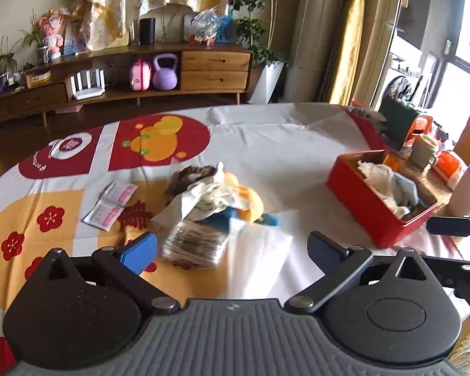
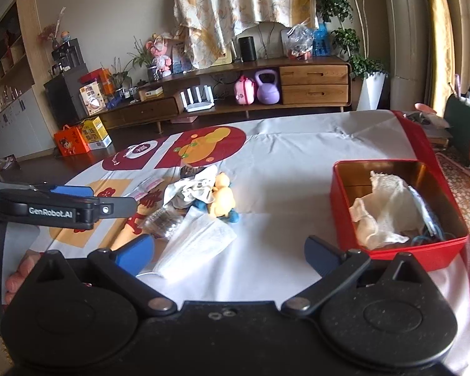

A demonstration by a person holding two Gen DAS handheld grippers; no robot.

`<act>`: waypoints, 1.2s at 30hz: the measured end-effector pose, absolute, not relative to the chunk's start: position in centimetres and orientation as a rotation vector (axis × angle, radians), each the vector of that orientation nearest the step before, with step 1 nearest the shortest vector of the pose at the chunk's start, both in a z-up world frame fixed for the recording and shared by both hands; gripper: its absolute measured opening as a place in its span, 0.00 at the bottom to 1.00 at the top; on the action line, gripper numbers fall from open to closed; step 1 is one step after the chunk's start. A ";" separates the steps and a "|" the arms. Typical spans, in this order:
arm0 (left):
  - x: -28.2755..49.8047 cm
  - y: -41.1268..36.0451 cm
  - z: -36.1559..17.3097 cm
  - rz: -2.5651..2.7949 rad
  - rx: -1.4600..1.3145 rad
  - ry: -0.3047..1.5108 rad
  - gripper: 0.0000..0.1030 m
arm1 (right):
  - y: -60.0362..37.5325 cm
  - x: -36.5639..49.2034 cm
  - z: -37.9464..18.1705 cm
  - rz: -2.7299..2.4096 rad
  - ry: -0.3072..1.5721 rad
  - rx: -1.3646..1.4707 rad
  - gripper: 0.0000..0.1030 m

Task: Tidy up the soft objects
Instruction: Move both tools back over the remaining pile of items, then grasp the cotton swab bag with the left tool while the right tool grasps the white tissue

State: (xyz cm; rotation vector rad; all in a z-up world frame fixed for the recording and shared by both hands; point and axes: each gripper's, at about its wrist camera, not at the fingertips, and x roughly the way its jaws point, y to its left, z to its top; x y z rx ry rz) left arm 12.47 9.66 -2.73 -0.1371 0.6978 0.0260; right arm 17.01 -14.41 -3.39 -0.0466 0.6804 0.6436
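Both my left gripper [image 1: 232, 247] and right gripper [image 2: 230, 250] gape empty; next I pinch the near white packet [image 2: 197, 244] low, then carry it right into the red box [image 2: 354, 219].

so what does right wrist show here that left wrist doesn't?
Only right wrist: the orange gift box on the floor, the dark cabinet at far left, and the left gripper from the side.
Only left wrist: the orange and white clutter behind the red box.
Both: red box holding white cloth, the pile with the yellow plush, the purple kettlebell, open jaws, nothing held.
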 end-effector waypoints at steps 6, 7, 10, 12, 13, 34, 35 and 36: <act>13.5 12.4 -5.6 0.070 -0.159 0.751 1.00 | -12.1 17.9 -4.8 0.668 0.729 -0.072 0.99; 13.7 12.9 -6.3 0.076 -0.161 0.759 1.00 | -11.8 18.1 -5.0 0.667 0.737 -0.072 0.99; 14.4 14.0 -8.0 0.097 -0.166 0.780 1.00 | -11.1 19.1 -5.8 0.670 0.769 -0.068 0.99; 14.9 14.7 -9.0 0.104 -0.173 0.792 1.00 | -10.6 19.8 -6.5 0.671 0.795 -0.063 0.99; 15.0 14.9 -9.4 0.105 -0.175 0.796 1.00 | -10.4 20.1 -6.8 0.671 0.807 -0.060 0.99; 19.9 15.4 -14.5 0.094 -0.123 0.852 0.99 | -4.9 25.9 -11.8 0.563 0.958 -0.019 0.82; 20.0 15.6 -14.6 0.087 -0.136 0.852 0.99 | -5.0 26.1 -12.1 0.560 0.971 0.003 0.79; 20.1 15.7 -14.7 0.078 -0.148 0.852 0.99 | -5.0 26.3 -12.2 0.555 0.982 0.024 0.79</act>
